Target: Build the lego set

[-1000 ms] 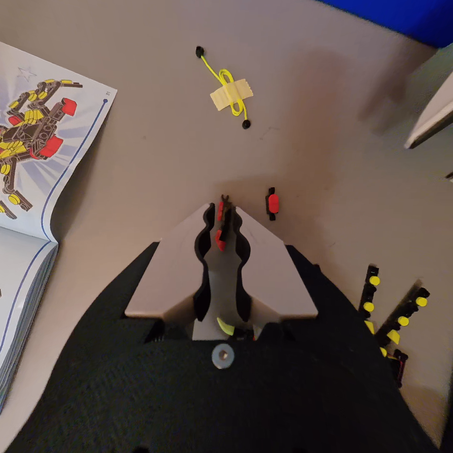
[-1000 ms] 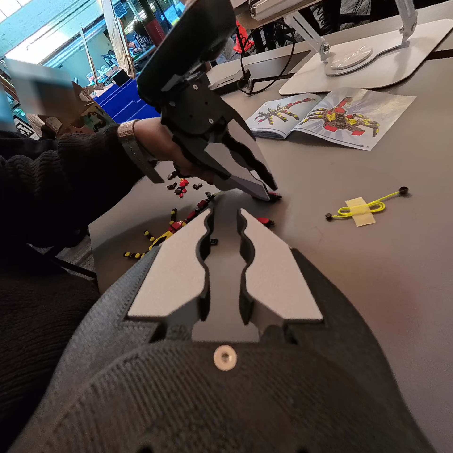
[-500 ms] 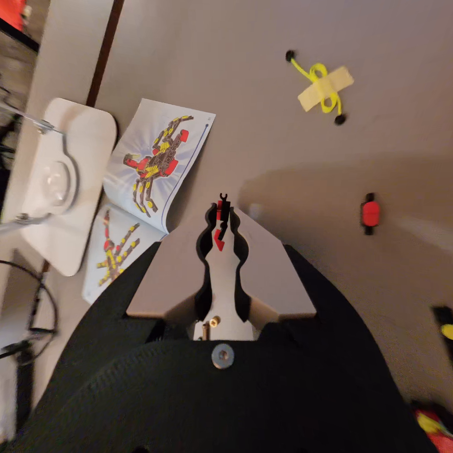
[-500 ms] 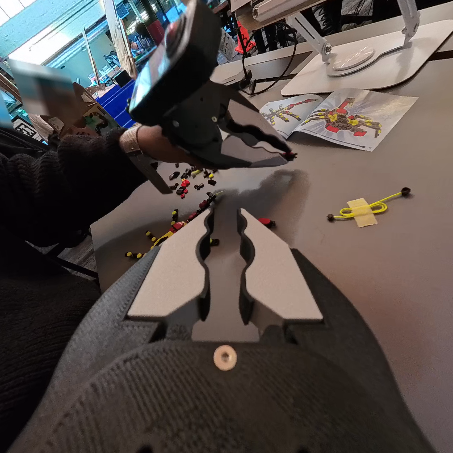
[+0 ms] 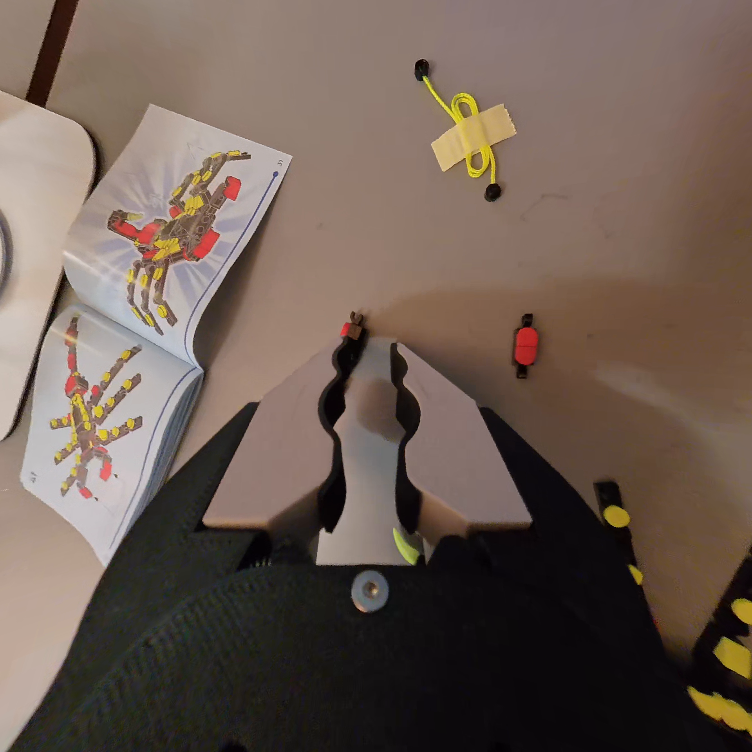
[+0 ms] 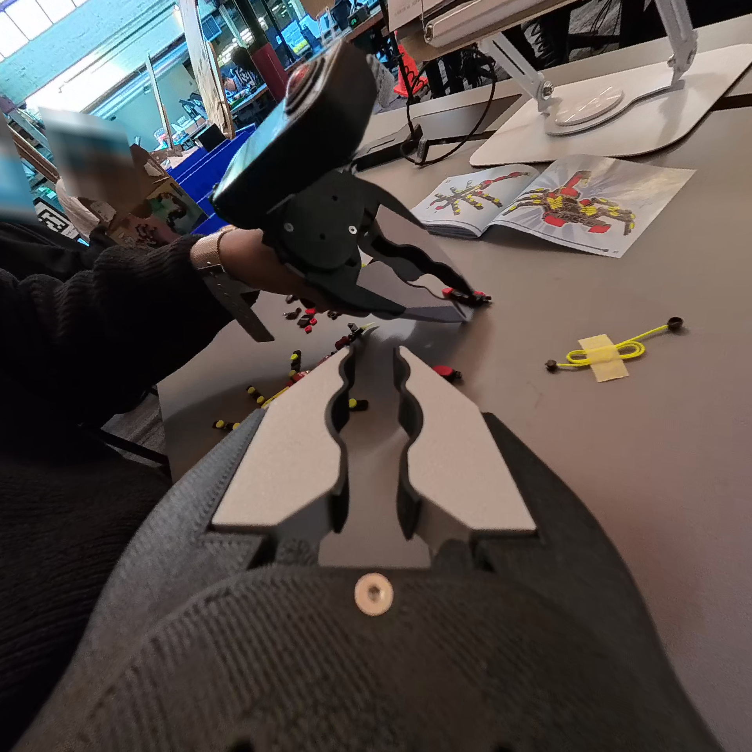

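Grey surface (image 5: 610, 252) carries open instruction booklet (image 5: 162, 260) at left, left gripper (image 5: 372, 346) with jaws apart, its left tip touching a small red-black lego piece (image 5: 352, 328) on the surface, right gripper (image 6: 374, 354) jaws apart and empty, red lego piece (image 5: 525, 346) lying right.

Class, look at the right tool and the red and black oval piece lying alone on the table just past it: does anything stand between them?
Nothing visible does. The right tool is open and empty, and the red and black oval piece lies just beyond its right fingertip on bare table. The left tool works farther back, off that line.
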Tool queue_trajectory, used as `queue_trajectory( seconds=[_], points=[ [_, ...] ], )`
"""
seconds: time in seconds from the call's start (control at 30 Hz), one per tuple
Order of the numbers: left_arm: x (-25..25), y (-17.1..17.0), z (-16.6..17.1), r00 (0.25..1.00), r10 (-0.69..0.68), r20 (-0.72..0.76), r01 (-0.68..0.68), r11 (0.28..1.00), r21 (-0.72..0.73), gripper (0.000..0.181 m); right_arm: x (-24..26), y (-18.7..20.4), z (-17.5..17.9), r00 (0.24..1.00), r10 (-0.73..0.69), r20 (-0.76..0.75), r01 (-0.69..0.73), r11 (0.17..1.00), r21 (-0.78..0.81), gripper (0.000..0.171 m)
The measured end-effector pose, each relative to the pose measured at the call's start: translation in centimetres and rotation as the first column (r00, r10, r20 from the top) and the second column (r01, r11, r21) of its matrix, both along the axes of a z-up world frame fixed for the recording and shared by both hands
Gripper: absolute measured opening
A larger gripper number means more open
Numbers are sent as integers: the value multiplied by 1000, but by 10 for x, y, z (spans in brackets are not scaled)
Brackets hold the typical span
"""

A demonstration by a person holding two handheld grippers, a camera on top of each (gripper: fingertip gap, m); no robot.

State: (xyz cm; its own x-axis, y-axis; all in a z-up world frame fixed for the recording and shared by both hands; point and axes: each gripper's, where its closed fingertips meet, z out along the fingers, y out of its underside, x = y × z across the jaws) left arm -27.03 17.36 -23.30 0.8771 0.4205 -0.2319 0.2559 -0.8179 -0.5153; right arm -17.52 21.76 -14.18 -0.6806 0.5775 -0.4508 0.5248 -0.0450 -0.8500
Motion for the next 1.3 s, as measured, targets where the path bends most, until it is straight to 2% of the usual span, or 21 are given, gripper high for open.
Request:
queue_trajectory(
  seconds=[0.2, 0.37, 0.47, 0.63, 0.83, 0.93, 1.1, 1.3],
  points=[
    [5, 0, 7, 999, 8, 47, -11, 998, 60, 19, 1, 0, -1, 1000, 4, -1, -4, 1000, 8, 16],
    [-11, -20, 19, 988, 122, 95, -135, 979, 151, 22, -1, -2, -7, 1000, 9, -8, -8, 999, 42, 18],
    [-13, -26, 15, 972, 131, 195, -172, 962, 212, 25, -3, -5, -11, 1000, 10, 2, -10, 999, 46, 18],
    [-8, -28, 0, 973, 68, 220, -107, 980, 169, 27, -8, -11, -16, 999, 19, -27, -16, 994, 109, 17],
    [-7, -20, -3, 982, 29, 189, -62, 983, 173, 6, -22, -21, -22, 999, 42, -30, -37, 988, 147, 24],
    [-6, -17, 1, 991, -17, 134, -8, 983, 184, 6, -37, -20, -20, 999, 27, -36, -22, 988, 151, 29],
    [7, 0, 36, 984, -171, -53, 179, 933, 313, 6, -56, -17, -12, 1000, 20, -9, -19, 995, 96, 42],
    [33, 6, 78, 912, -308, -272, 397, 827, 397, 6, -43, -19, -16, 978, 95, 185, -101, 994, 27, 39]
  ],
)
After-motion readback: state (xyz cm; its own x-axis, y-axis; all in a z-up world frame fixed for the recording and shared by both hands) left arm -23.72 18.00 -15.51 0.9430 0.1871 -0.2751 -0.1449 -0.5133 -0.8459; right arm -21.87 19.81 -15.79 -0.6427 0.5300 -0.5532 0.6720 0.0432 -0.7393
